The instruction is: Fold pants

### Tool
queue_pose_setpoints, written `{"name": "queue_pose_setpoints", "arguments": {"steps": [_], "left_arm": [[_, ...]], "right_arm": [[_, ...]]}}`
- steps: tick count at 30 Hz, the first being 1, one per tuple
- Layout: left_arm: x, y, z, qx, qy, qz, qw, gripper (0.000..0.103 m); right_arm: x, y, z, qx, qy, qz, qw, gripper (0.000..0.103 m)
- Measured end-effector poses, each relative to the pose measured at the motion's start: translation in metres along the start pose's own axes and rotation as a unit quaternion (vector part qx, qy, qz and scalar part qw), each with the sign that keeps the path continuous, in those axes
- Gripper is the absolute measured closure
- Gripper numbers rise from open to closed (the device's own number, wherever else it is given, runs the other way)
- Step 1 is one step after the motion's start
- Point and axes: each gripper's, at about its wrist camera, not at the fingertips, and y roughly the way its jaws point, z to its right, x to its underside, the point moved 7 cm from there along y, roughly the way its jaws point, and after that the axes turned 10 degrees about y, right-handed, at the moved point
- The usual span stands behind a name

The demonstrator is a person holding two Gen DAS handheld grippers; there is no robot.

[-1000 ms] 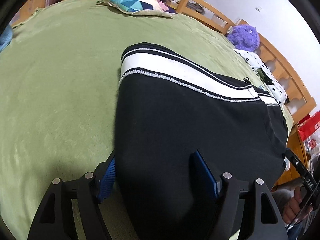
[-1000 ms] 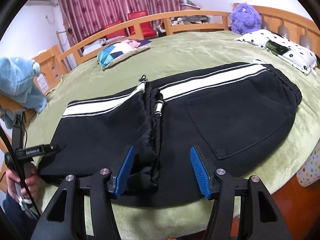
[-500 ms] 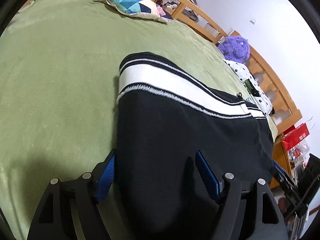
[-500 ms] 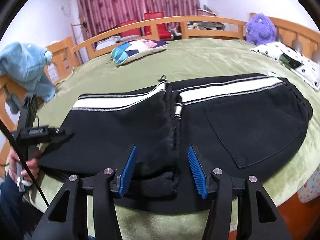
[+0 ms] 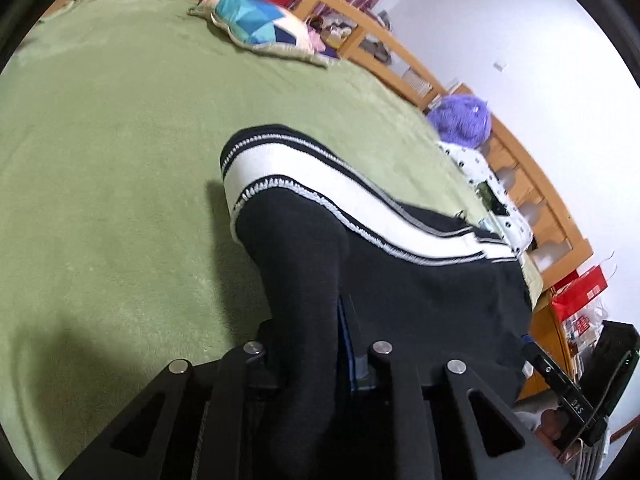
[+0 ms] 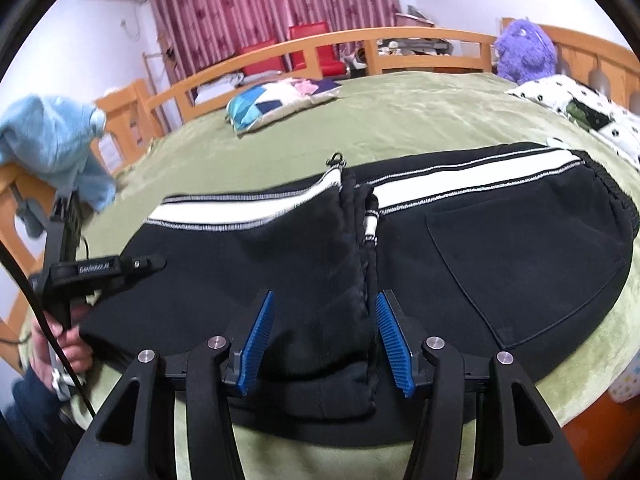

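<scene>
The left tool (image 5: 316, 360) is clamping a raised fold of the black pants (image 5: 420, 292). The right tool (image 6: 326, 336) is standing with jaws apart, straddling the bunched cuff at 6 o'clock. The pants are lying across the green bed (image 6: 420, 120). A patterned pillow (image 6: 276, 100) is resting at 11 o'clock, farther back.
</scene>
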Motion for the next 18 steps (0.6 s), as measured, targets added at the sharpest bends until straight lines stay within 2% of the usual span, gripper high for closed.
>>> {"name": "queue_pose_setpoints", "arguments": {"steps": [3, 5, 7, 9, 15, 18], "left_arm": [[-0.004, -0.016, 0.011, 0.0, 0.012, 0.027, 0.9996, 0.089], [-0.006, -0.03, 0.015, 0.006, 0.002, 0.046, 0.9989, 0.092], [-0.007, -0.038, 0.015, 0.003, -0.001, 0.054, 0.9986, 0.094], [-0.006, -0.043, 0.011, 0.01, -0.012, 0.057, 0.9983, 0.094], [0.003, -0.065, -0.009, 0.045, -0.053, 0.069, 0.9953, 0.094], [0.007, -0.076, -0.016, 0.045, -0.052, 0.077, 0.9947, 0.094]], "right_arm": [[-0.004, -0.007, -0.001, 0.006, 0.015, 0.014, 1.0, 0.05], [-0.005, -0.014, -0.005, 0.011, 0.021, 0.024, 0.999, 0.052], [-0.006, -0.019, -0.01, 0.013, 0.026, 0.027, 0.999, 0.056], [-0.005, -0.024, -0.017, 0.014, 0.027, 0.035, 0.999, 0.056], [0.0, -0.038, -0.039, 0.032, -0.017, 0.061, 0.998, 0.056], [0.004, -0.04, -0.045, 0.041, -0.031, 0.059, 0.997, 0.056]]}}
